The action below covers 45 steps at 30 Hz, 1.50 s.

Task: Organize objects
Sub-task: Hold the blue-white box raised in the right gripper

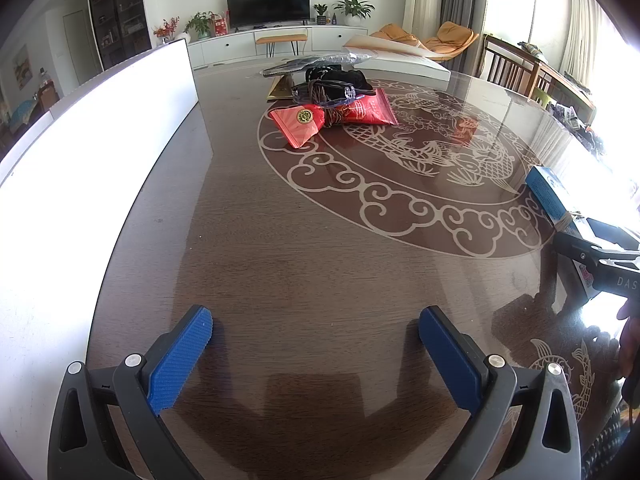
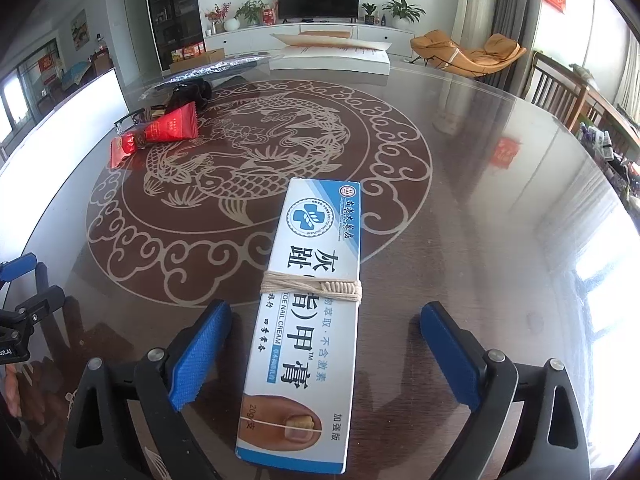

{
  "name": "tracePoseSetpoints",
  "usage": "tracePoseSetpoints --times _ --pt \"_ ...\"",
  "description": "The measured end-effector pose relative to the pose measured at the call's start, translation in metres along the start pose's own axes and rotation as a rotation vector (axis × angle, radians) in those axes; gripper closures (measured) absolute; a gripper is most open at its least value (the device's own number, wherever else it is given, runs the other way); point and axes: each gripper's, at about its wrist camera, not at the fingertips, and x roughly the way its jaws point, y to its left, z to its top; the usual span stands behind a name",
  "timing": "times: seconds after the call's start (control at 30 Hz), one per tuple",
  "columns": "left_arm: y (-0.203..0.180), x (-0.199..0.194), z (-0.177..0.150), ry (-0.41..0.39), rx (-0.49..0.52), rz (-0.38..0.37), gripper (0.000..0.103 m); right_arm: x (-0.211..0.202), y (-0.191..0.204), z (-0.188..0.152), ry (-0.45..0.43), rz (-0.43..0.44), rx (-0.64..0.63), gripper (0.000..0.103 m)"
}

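Observation:
A long blue and white nail cream box [image 2: 312,300], tied with string, lies on the glass table between the open fingers of my right gripper [image 2: 326,320]; neither pad touches it. The same box shows at the right edge of the left wrist view [image 1: 550,192]. My left gripper [image 1: 316,328] is open and empty, low over bare table. A pile of objects lies farther off: a red packet [image 1: 300,124], a red pouch [image 1: 366,110], black items in a clear bag [image 1: 336,84]. The pile also shows in the right wrist view [image 2: 160,128].
A white open bin wall [image 1: 100,140] stands along the table's left side. A white box with a lid [image 1: 404,60] sits at the far edge. Wooden chairs [image 1: 516,68] stand at the right. The table [image 1: 320,240] bears a fish pattern.

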Motion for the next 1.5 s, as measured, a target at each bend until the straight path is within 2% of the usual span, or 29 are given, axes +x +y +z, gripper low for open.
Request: tracePoseSetpoints --times 0.33,1.5 --pt "-0.0001 -0.0001 0.0002 0.0 0.0 0.0 0.0 0.0001 -0.0014 -0.0008 0.009 -0.002 0.003 0.0" --pt "-0.0003 -0.0003 0.0 0.0 0.0 0.0 0.0 0.0005 -0.0016 -0.0004 0.009 -0.002 0.003 0.0"
